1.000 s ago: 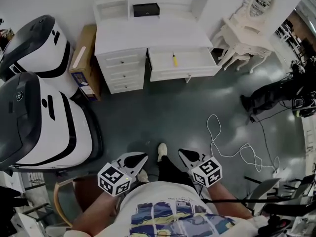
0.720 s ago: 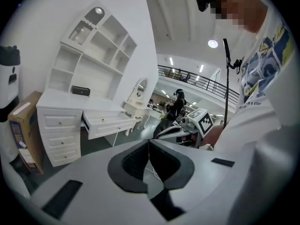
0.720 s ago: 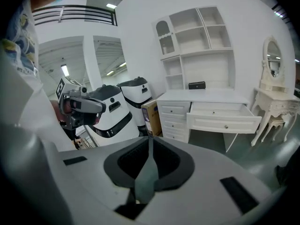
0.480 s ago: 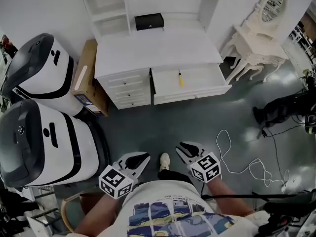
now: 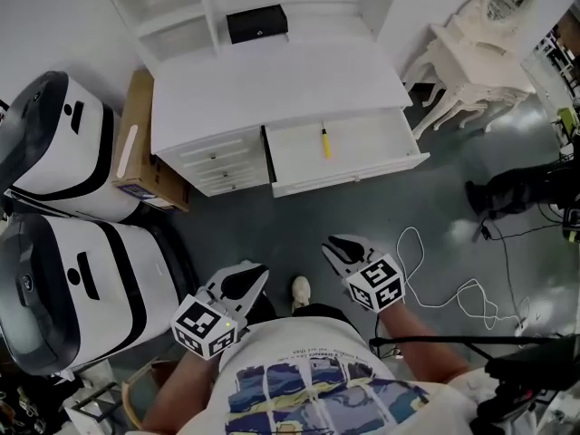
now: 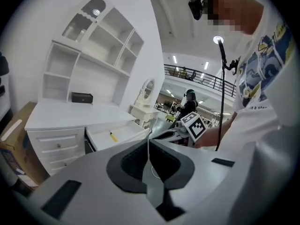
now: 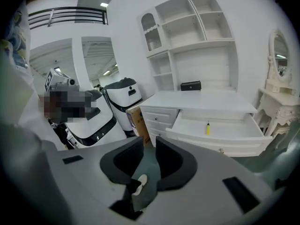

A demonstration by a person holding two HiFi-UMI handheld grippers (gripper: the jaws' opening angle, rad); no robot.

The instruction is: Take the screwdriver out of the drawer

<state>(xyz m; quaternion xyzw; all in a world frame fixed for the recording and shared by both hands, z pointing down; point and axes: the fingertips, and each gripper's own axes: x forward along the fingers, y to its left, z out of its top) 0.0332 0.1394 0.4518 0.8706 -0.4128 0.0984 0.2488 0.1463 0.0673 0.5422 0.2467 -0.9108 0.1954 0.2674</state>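
A yellow screwdriver [image 5: 324, 141] lies in the pulled-out white drawer [image 5: 353, 176] of the desk, well ahead of both grippers. It also shows in the left gripper view as the screwdriver [image 6: 113, 136] and in the right gripper view as the screwdriver [image 7: 207, 128] inside the drawer [image 7: 220, 143]. My left gripper [image 5: 256, 276] is held over the floor, its jaws pressed together with nothing in them [image 6: 149, 143]. My right gripper [image 5: 336, 248] hovers beside it, its jaws opening with a narrow empty gap [image 7: 149, 146].
The white desk [image 5: 272, 84] carries a shelf unit and a black box [image 5: 256, 23]. A cardboard box [image 5: 136, 148] and two big white-and-black machines [image 5: 63, 270] stand at the left. A white vanity table [image 5: 471, 57], a floor cable [image 5: 435, 279] and a dark-clothed person [image 5: 517, 193] are at the right.
Both grippers have travelled across the floor toward the desk, which now sits closer. The right gripper's jaws have parted from shut. The left jaws stay together.
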